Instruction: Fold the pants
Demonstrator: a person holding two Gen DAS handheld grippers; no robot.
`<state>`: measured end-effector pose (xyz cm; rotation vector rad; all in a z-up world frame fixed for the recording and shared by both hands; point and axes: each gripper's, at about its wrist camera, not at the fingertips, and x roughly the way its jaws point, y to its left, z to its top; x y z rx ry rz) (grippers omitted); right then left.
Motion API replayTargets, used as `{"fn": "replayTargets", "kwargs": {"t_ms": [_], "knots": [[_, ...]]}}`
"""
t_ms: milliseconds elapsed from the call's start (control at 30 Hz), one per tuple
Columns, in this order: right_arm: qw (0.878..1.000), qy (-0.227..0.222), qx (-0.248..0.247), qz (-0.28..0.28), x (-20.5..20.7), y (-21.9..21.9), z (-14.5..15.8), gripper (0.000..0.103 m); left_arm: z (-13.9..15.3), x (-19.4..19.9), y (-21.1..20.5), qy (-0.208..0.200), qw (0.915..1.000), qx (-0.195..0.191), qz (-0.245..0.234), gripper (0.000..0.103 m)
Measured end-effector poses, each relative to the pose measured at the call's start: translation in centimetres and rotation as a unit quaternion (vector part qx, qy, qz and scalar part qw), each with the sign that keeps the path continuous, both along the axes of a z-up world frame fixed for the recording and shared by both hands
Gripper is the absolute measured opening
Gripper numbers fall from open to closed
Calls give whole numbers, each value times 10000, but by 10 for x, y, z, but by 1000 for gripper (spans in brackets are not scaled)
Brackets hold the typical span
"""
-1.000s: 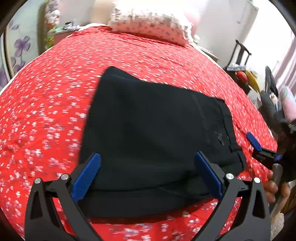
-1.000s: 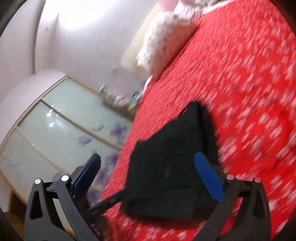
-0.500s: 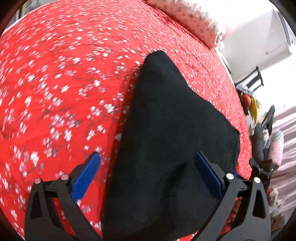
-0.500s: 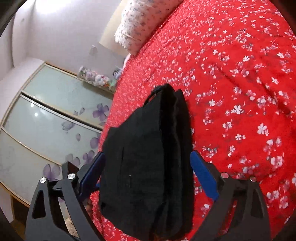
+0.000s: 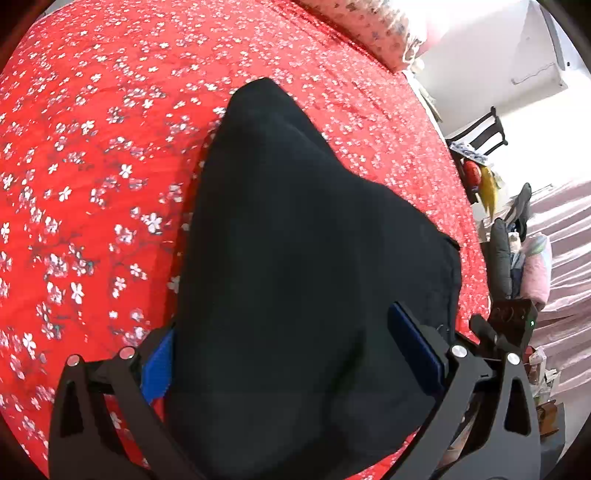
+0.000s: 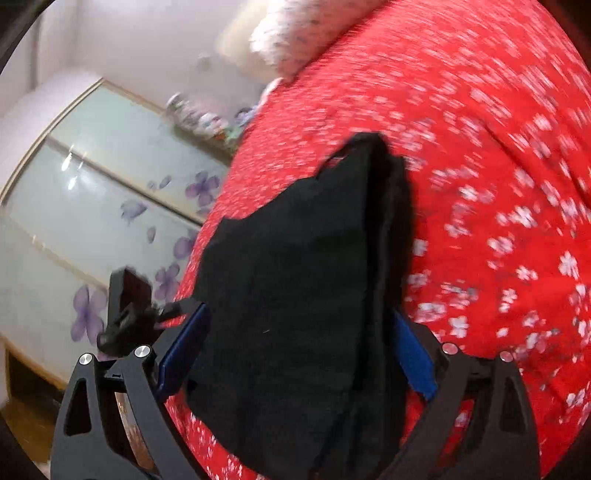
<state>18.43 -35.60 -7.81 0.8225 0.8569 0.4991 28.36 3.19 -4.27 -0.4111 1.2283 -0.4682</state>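
Black folded pants [image 5: 303,258] lie as a thick stack on the red flowered bedspread [image 5: 92,147]. My left gripper [image 5: 286,354] stands open astride the near end of the stack, its blue pads [image 5: 413,347] on either side of the cloth. My right gripper [image 6: 297,350] straddles the other end of the pants [image 6: 295,295]. Its jaws are closing and its pads [image 6: 184,347] sit close against both sides of the stack, without a clear squeeze. Each gripper shows at the edge of the other's view: the right gripper [image 5: 509,325] and the left gripper [image 6: 129,306].
A flowered pillow [image 5: 369,26] lies at the head of the bed. A dark chair [image 5: 480,133] and piled clutter [image 5: 517,240] stand past the bed's right edge. Sliding wardrobe doors with purple flowers [image 6: 92,206] stand beyond the far side.
Both grippers have come down and closer onto the pants, so the stack now fills the space between their fingers. The right jaws have narrowed a little.
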Motion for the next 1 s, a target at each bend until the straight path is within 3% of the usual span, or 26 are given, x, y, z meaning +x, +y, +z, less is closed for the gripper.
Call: {"fn": "replayTargets", "kwargs": {"t_ms": [167, 300, 333, 467, 733, 1000], "knots": [[9996, -21, -264, -131, 3, 5, 1, 87, -9, 7, -5, 191, 9997, 65, 147, 101], [9984, 17, -500, -273, 0, 5, 2, 50, -4, 2, -27, -27, 9974, 726, 28, 98], [9987, 65, -402, -308, 0, 0, -1, 48, -4, 0, -28, -78, 9968, 799, 27, 97], [9990, 27, -328, -312, -1, -1, 1, 44, -1, -5, -21, -156, 9966, 803, 124, 86], [9983, -272, -454, -251, 1, 12, 21, 38, 15, -17, -14, -393, 9956, 832, 152, 50], [9982, -415, -351, -251, 0, 11, 26, 34, 28, -28, -14, -738, 9934, 878, 92, 29]]}}
